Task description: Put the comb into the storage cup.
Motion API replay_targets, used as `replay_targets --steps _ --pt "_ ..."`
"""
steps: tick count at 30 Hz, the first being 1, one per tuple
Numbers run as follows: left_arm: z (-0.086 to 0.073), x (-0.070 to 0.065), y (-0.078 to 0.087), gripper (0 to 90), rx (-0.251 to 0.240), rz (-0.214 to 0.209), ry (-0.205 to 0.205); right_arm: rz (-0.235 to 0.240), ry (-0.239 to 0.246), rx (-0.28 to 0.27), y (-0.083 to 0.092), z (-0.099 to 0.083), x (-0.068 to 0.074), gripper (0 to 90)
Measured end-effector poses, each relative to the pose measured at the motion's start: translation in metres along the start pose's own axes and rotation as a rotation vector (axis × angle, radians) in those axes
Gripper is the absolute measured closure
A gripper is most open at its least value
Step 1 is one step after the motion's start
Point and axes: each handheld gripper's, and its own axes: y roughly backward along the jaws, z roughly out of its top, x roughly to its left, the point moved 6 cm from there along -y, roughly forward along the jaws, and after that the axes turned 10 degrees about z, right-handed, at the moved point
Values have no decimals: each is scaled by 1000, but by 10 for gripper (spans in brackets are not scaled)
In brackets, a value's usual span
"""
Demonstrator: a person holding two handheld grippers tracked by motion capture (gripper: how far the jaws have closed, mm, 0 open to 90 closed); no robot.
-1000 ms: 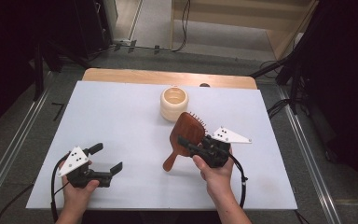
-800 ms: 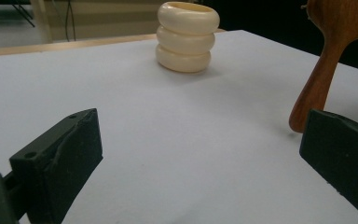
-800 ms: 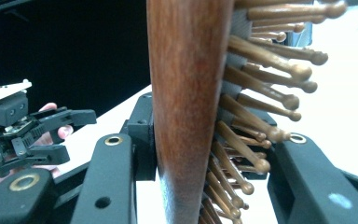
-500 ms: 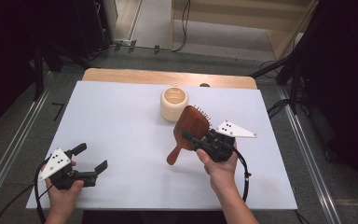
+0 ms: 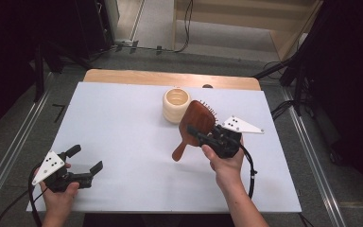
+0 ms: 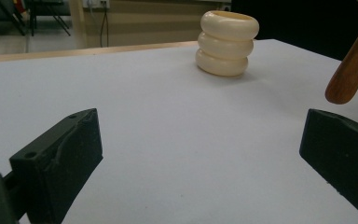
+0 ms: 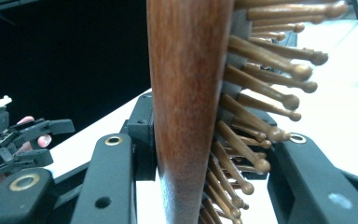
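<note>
Since a second ago the left gripper [image 5: 81,161] has slid back toward the near left corner of the white table [image 5: 123,123], and the right gripper [image 5: 207,135] has lifted the wooden hairbrush [image 5: 196,124] so that its handle end now hangs clear of the surface instead of lying low on it.

Counted: two grippers, one hairbrush, one cream ribbed cup [image 5: 176,105], one table.

The hairbrush is dark reddish-brown wood with a smooth oval back and a short tapering handle; rows of round-tipped wooden pins stand out from its far face. It is held above the middle-right of the table, just beside the cup on the near right, head up toward the cup and handle slanting down toward the person's left. The right gripper pinches the brush head across its thickness, one jaw on the smooth back, the other among the pins. The left gripper's jaws are spread wide with nothing between them, low over the table.

From above, the brush shows mostly its back, with only a fringe of pins along the top edge. The right gripper view looks along the brush edge-on [image 7: 186,93], showing the wood grain and individual pins, with the left gripper [image 7: 51,140] small in the distance. The left gripper view shows the cup [image 6: 227,43] side-on as three stacked rings, and the rounded handle tip [image 6: 352,70] of the brush hanging above the table at the upper right.
</note>
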Motion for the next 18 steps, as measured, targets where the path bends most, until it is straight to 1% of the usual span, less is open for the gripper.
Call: replay_targets --steps 1,9,13,18 --pt "-1 0 0 0 2 3 1 -2 6 0 -1 2 -1 554" --pt "-2 -1 0 0 5 -1 -1 -8 7 0 -3 8 -3 554" --pt "-2 1 0 0 0 -2 16 -9 13 -2 -6 13 -4 554" --pt "-2 0 0 0 -2 -2 9 -15 20 2 -7 16 -5 554"
